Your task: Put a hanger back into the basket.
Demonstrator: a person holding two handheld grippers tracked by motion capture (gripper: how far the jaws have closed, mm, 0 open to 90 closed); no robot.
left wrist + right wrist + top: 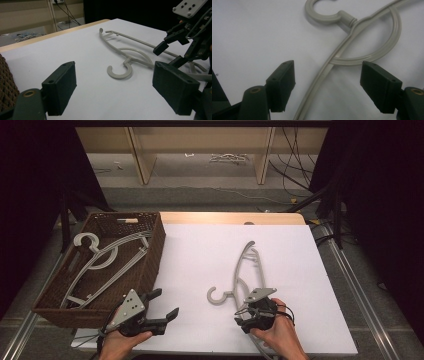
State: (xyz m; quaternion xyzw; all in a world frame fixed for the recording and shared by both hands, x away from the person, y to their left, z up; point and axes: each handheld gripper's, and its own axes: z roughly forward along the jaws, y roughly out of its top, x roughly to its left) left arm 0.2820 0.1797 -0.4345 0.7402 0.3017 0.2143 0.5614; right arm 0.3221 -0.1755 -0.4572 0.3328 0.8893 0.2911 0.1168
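Note:
A grey plastic hanger (240, 265) lies flat on the white table top, its hook pointing toward the near left. My right gripper (252, 312) hangs low over the hanger's near arm, just behind the neck. In the right gripper view that arm of the hanger (347, 18) runs between the open jaws of my right gripper (330, 80), and neither pad touches it. My left gripper (162, 307) rests at the near left beside the basket, open and with nothing in it. In the left gripper view my left gripper (116, 85) faces the hanger (128, 62) and the right gripper (170, 53).
A brown wicker basket (155, 255) stands at the table's left edge with grey hangers (107, 257) lying in it. The white sheet (200, 250) covers most of the table. Beyond the far edge are wooden legs and cables on the floor.

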